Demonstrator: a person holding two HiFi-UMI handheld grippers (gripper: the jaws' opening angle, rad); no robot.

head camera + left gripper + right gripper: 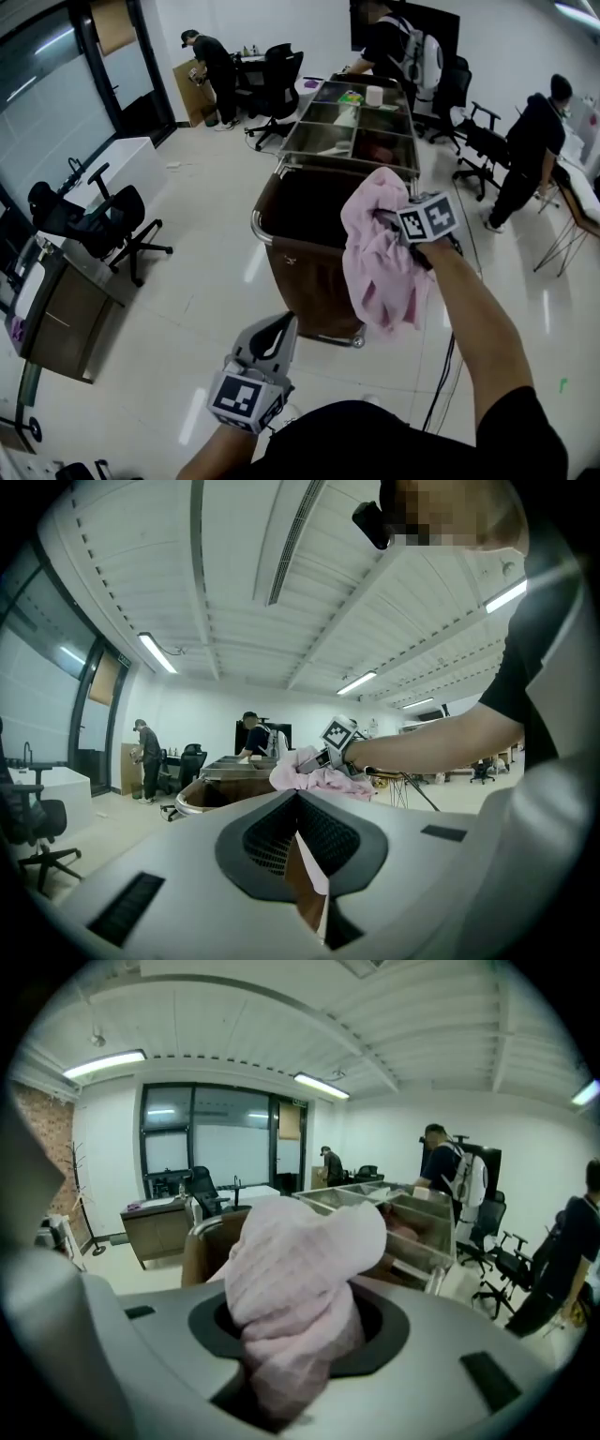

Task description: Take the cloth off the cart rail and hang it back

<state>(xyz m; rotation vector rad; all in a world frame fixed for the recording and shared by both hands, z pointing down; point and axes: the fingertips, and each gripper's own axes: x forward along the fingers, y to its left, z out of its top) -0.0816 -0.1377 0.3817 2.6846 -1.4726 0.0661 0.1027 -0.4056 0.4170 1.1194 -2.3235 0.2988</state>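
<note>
A pink cloth [380, 258] hangs in a bunch from my right gripper [386, 221], which is shut on it. It is held in the air over the right near corner of the cart's brown bag [300, 234], apart from the chrome rail [257, 225]. In the right gripper view the cloth [295, 1279] fills the space between the jaws and hides their tips. My left gripper [284, 322] is lower and nearer to me, shut and holding nothing. In the left gripper view its jaws [298, 795] meet, with the cloth [314, 778] and cart [211, 794] beyond.
Metal trays [361, 122] cover the cart's far half, and a person [389, 47] stands at that end. Two other people [211, 75] [530, 150] stand at the back left and right. An office chair [108, 225] and desk [52, 309] are on the left. A cable [445, 366] runs along the floor.
</note>
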